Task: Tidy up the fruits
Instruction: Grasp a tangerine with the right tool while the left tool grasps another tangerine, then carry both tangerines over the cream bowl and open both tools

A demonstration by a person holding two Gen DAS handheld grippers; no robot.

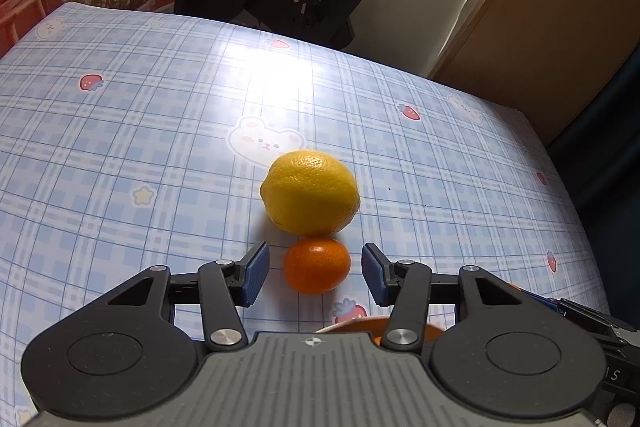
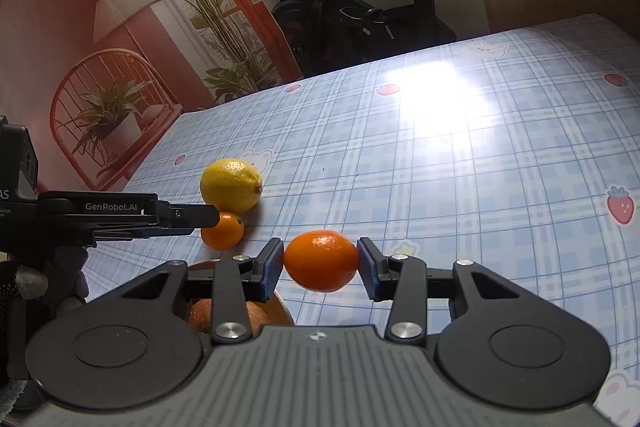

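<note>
Clearly, the nearest risk is at the right tool [image 2: 321,267]: its blue pads [image 2: 270,269] press on the two sides of a mandarin [image 2: 321,260], which is held a little above the table [image 2: 500,187]. The fruit is round and smooth, so I judge it can roll out of the pads if the grip loosens or the tool tilts, and then it may run over the glossy cloth toward an edge. Just below this tool the rim of an orange bowl [image 2: 280,311] shows, with what looks like an apple [image 2: 200,311] inside; most of the bowl is hidden, so aiming the drop there needs care.

The left tool [image 1: 315,273] is open, with its pads on both sides of a second mandarin [image 1: 317,265] that lies on the table, not yet touched. This mandarin touches, or nearly touches, a lemon [image 1: 310,191] just behind it. If the tool closes off-centre, it can push the small fruit against the lemon and make both roll.

Farther away, the table carries a shiny blue checked cloth printed with bears and strawberries, with strong glare from a window. Behind it stand an exercise bike [image 2: 360,7], a wall picture of plants [image 2: 160,27] and a brown wooden door or cabinet [image 1: 540,7].
</note>
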